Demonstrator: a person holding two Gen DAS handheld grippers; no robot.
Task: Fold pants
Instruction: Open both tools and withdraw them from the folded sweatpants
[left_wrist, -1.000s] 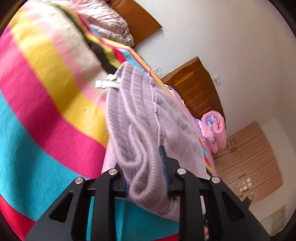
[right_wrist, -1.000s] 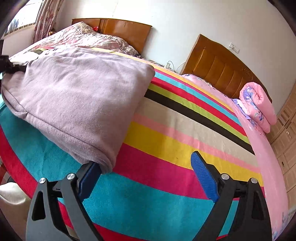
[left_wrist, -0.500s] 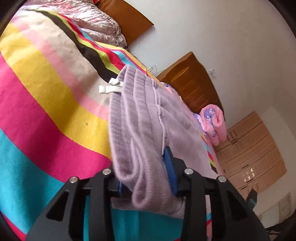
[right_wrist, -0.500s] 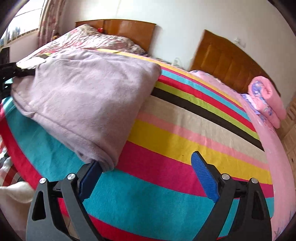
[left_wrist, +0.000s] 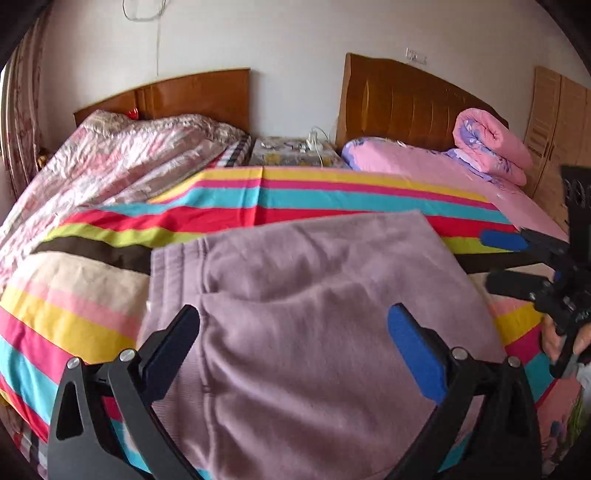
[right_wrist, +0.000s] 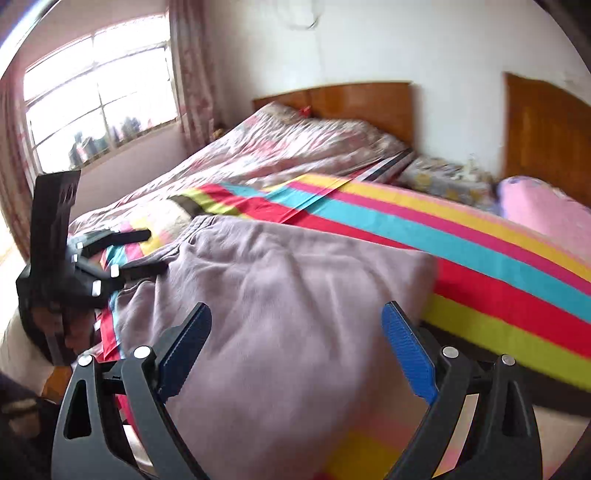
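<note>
- Your left gripper (left_wrist: 295, 343) has just been opening and has let go of the pants (left_wrist: 314, 314); its jaws now stand wide above the cloth.
- Your right gripper (right_wrist: 297, 341) is released too, empty, hovering over the same garment.
- Folded lilac pants lie flat on the striped bed (left_wrist: 332, 192).

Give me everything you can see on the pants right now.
The pants are a mauve, fleecy knit, folded into a thick, roughly rectangular stack with soft wrinkles. The ribbed waistband lies along the stack's left edge in the left wrist view. They lie flat on the striped bedspread. Neither gripper holds them: the left gripper, its jaws just opened, and the right gripper both stand open above the fabric.
</note>
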